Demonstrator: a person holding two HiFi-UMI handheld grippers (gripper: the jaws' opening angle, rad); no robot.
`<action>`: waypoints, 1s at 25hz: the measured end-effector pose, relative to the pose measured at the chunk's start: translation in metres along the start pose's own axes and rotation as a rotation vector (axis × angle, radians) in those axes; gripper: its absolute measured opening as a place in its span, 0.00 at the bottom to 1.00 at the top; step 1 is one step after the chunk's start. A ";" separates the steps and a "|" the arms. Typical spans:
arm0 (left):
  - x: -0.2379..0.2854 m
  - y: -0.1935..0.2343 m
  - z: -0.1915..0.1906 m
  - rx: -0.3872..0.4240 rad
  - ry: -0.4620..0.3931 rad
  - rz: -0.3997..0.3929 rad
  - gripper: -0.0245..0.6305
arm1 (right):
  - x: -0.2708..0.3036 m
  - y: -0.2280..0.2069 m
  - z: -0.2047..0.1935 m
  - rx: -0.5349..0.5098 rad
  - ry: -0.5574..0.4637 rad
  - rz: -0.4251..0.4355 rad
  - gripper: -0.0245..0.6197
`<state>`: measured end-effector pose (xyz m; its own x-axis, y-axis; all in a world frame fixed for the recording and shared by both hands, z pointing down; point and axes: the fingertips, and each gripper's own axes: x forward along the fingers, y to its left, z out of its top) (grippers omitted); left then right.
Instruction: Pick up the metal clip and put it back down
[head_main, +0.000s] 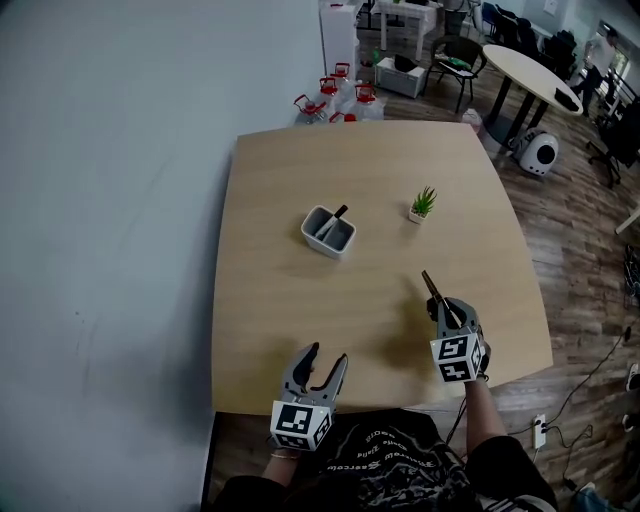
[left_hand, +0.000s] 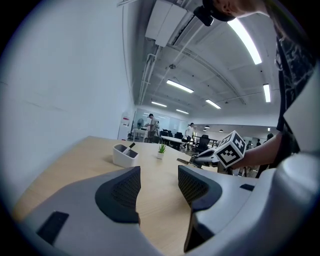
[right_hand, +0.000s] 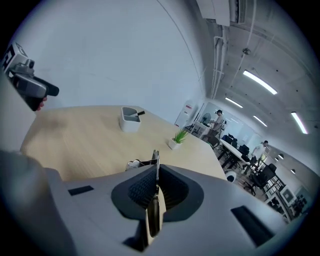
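Metal clip (head_main: 431, 285) sits clenched between the fingers of the right gripper (head_main: 445, 312), which angles down over a pale wooden tabletop (head_main: 270, 310) in an open-plan office with a white wall and wood floor. One white holder (head_main: 329, 232) and one potted plant (head_main: 423, 205) stand mid-table. One left gripper (head_main: 327, 355) hovers at the near edge, fingers (left_hand: 125, 192) released, empty.

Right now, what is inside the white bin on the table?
In the white bin, one dark slim item leans out over the far rim; what it is I cannot tell. Its lower end is hidden behind the bin's walls, and nothing else shows inside.
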<state>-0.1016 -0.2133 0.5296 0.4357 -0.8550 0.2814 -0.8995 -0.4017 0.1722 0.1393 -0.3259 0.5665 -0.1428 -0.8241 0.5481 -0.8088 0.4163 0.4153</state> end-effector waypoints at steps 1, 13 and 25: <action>0.001 0.001 0.000 -0.004 0.002 -0.002 0.41 | 0.006 -0.005 -0.007 -0.001 0.019 -0.011 0.06; 0.017 0.016 -0.005 -0.010 0.045 0.015 0.41 | 0.061 -0.054 -0.055 -0.086 0.157 -0.098 0.06; 0.020 0.021 -0.010 -0.020 0.067 0.030 0.41 | 0.076 -0.057 -0.076 -0.159 0.216 -0.100 0.07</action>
<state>-0.1112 -0.2356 0.5480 0.4107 -0.8424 0.3488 -0.9115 -0.3691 0.1818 0.2176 -0.3831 0.6396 0.0717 -0.7703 0.6337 -0.7107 0.4063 0.5743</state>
